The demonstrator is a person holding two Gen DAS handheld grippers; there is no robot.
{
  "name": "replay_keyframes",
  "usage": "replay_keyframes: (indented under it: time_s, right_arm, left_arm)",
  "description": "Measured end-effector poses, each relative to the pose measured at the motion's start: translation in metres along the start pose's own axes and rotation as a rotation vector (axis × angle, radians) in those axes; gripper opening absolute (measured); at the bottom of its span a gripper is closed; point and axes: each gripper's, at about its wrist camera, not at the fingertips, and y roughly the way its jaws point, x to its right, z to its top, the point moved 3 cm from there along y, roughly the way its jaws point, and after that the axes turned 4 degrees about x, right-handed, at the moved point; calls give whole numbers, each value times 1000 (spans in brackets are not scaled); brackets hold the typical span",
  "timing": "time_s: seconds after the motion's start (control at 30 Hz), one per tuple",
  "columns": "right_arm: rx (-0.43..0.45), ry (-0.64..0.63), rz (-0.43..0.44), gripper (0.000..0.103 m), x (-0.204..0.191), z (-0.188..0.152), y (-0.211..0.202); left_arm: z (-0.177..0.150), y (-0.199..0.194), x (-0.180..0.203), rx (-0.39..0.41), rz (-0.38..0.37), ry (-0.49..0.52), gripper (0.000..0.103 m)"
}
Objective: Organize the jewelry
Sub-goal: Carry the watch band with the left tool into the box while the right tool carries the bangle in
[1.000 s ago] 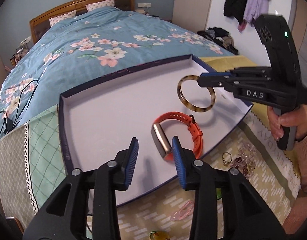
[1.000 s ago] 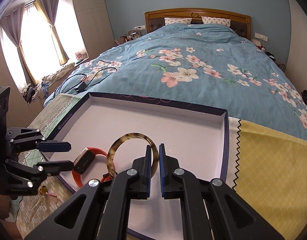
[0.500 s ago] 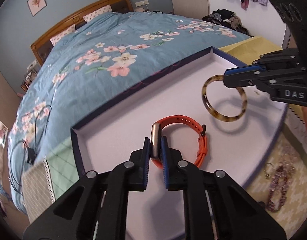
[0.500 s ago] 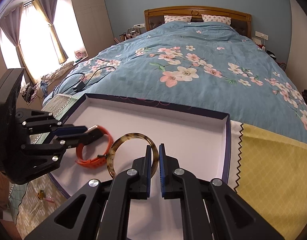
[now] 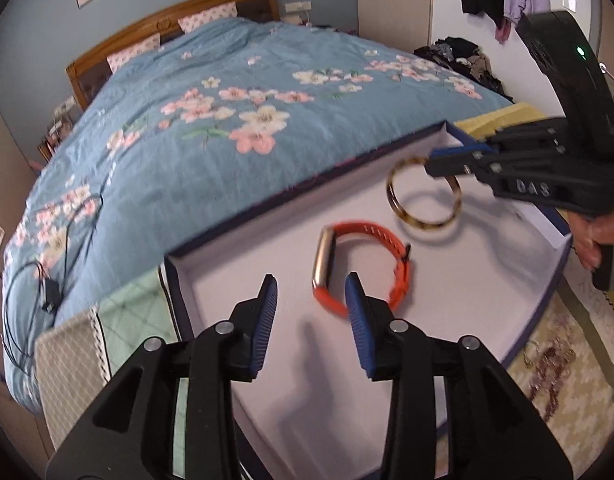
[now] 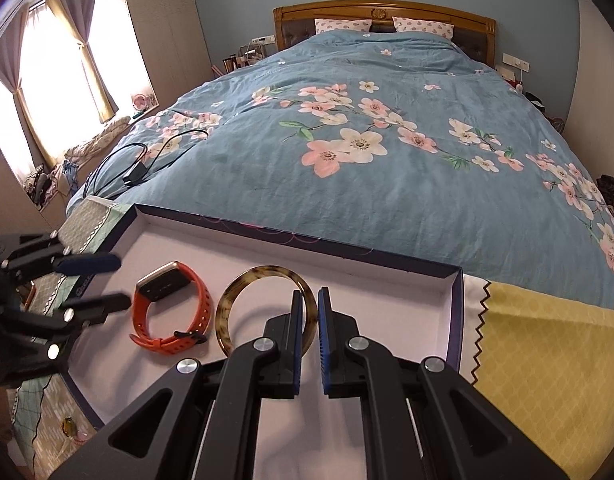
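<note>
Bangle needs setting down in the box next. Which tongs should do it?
Right. The right tongs are already shut on the tortoiseshell bangle above the box floor. The left tongs are open and empty, near the orange watch.

Left gripper (image 5: 309, 300) hovers with jaws spread wide; right gripper (image 6: 309, 312) jaws pinched nearly together.
</note>
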Motion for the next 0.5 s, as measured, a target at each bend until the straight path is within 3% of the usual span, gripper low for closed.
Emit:
replay_keyframes:
  time_s: [0.13,0.2,0.27,0.5]
  right_arm:
    - [-14,0,-6,6,0,2,7]
    - [-20,3,-7,6,0,2,9]
    - [-20,3,-7,6,0,3,9]
    - [-36,14,-19,6,0,9,15]
  left_arm:
    - [-11,8,1,-60,-66,-52,31]
    - [-10,12,1,-58,-54,-53,28]
    - [-6,19,-3,-70,-48,-69,16]
    - [9,43,-12,-89,-33,-115,10]
